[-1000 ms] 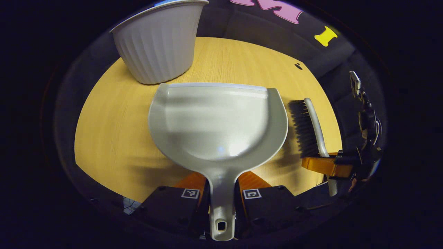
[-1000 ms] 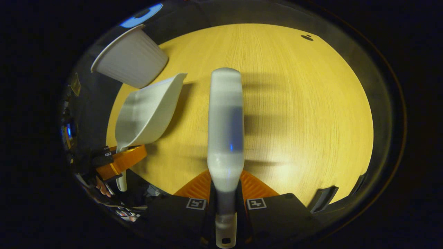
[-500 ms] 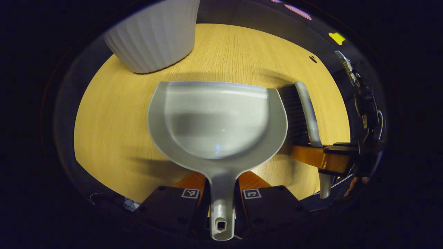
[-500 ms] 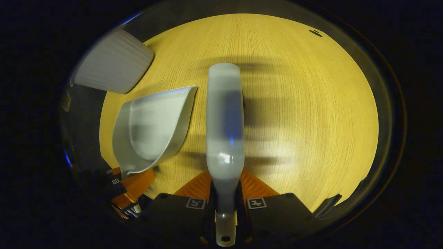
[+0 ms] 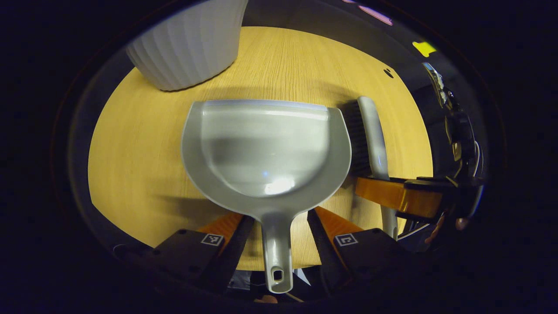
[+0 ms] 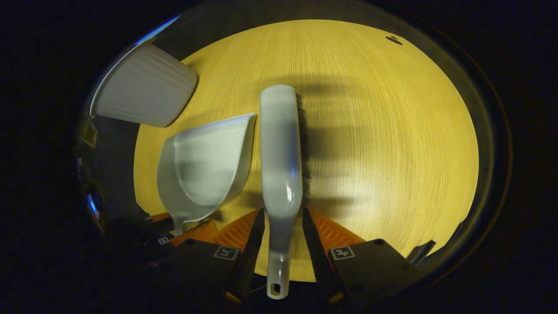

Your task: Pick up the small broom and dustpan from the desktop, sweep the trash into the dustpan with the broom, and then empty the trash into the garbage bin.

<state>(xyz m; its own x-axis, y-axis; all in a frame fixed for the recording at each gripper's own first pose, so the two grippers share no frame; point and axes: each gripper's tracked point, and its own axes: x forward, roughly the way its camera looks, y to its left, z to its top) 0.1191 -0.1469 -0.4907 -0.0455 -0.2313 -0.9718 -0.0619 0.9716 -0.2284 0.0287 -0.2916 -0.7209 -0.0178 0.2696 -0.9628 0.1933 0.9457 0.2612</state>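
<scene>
**Both grippers let go: dustpan and broom set down side by side**

Since half a second ago, both grippers have spread their fingers, which had been clamped on the two handles.

In the left gripper view, the left gripper (image 5: 276, 229) sits at the bottom with its jaws wide apart, a clear gap on each side of the dustpan (image 5: 266, 148) handle, gripping nothing. The dustpan lies flat on the table (image 5: 130, 144), handle toward the camera, open lip facing away. Just right of it lies the broom (image 5: 370, 135), bristles toward the dustpan. The right gripper (image 5: 394, 196) reaches in from the right edge across the broom handle, with a person's fingers (image 5: 436, 224) behind it.

In the right gripper view, the right gripper (image 6: 279, 233) is likewise wide open, fingers clear of the broom (image 6: 281, 152) handle running between them. The broom rests on the table (image 6: 392, 131), head pointing away. The dustpan (image 6: 209, 170) lies close on its left. The left gripper (image 6: 183, 231) shows at the dustpan's handle.

Farthest off, beyond the dustpan, a ribbed white bin (image 5: 187, 43) stands at the far left of the table, also seen in the right gripper view (image 6: 139, 91).
</scene>
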